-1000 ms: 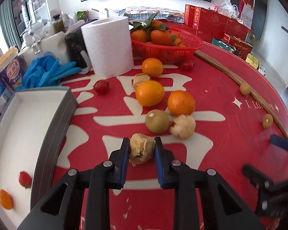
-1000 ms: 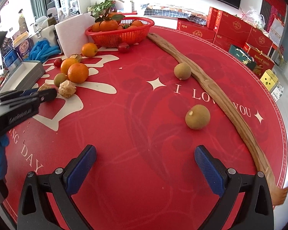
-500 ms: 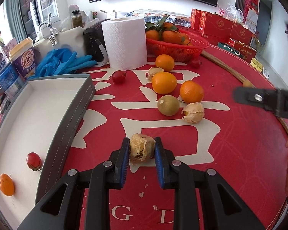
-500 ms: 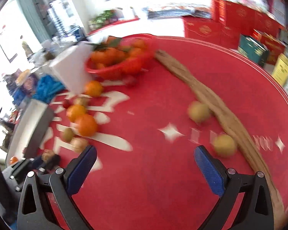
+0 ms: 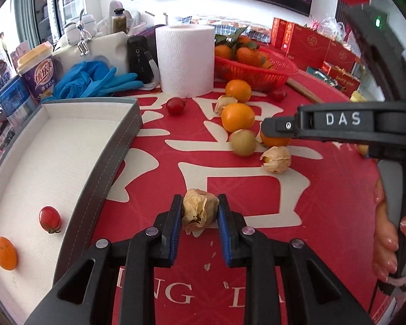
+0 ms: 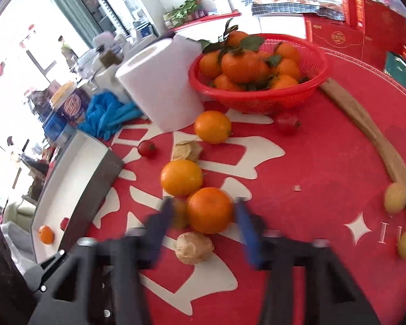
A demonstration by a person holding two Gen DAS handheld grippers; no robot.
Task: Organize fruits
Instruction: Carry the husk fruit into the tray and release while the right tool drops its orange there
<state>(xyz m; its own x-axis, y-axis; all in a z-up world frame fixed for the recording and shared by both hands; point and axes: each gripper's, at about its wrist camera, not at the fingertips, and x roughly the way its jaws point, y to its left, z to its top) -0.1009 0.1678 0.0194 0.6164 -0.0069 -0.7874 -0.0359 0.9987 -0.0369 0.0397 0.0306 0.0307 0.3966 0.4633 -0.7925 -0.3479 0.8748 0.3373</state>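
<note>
1. The left gripper (image 5: 199,214) is clamped on a papery husked fruit (image 5: 199,211); its blue pads press both sides of the husk, just above the red tabletop (image 5: 324,203); bits of husk lie on the cloth below it.
2. The right gripper (image 6: 204,214) has just been closing; its blurred blue fingers (image 6: 246,230) sit either side of an orange (image 6: 209,210); whether the pads already press the fruit cannot be told through the blur.
3. That orange touches a second orange (image 6: 181,177) behind it and a greenish fruit (image 6: 180,212) on its left; a second husked fruit (image 6: 194,247) lies just in front.
4. The grey tray (image 5: 113,146) with a white lining stands at the left of the tabletop; it holds a small orange (image 5: 4,253) and a cherry tomato (image 5: 49,218), lying near each other.
5. A red basket (image 6: 297,94) of leafy oranges stands at the back, beside a paper roll (image 6: 159,89); a loose tomato (image 6: 147,149) lies between the roll and the tray.
6. In the left wrist view a hand (image 5: 387,233) grips the right gripper's handle at the right edge.
</note>
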